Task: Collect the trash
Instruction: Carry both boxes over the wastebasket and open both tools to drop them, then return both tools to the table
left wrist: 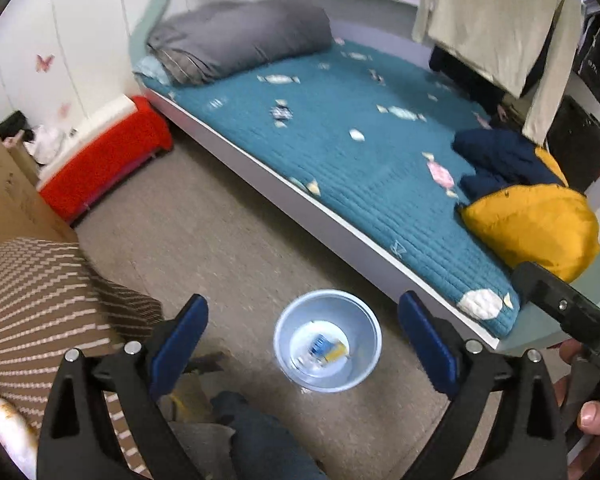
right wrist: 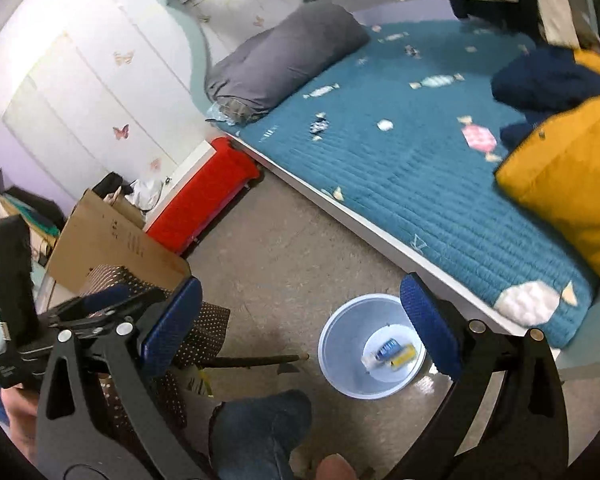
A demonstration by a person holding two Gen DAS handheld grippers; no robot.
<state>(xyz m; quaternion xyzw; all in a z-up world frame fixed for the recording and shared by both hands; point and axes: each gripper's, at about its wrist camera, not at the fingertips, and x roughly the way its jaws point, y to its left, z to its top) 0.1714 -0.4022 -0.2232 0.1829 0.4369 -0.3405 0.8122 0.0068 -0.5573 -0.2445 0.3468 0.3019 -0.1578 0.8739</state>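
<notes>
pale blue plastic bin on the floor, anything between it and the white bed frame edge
Only bare beige carpet separates the pale blue plastic bin from the white bed frame edge; the left wrist view shows it best.

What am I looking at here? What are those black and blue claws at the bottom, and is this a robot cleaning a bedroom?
No robot: a person holds a hand-held gripper in each hand, each with a camera looking along its fingers. One picture is from the left gripper, the other from the right gripper. Both stand open and hold nothing. On the floor by the bed stands a pale blue bin with some wrappers already inside. A yellow cushion and a grey bedroll lie on the bed.
</notes>
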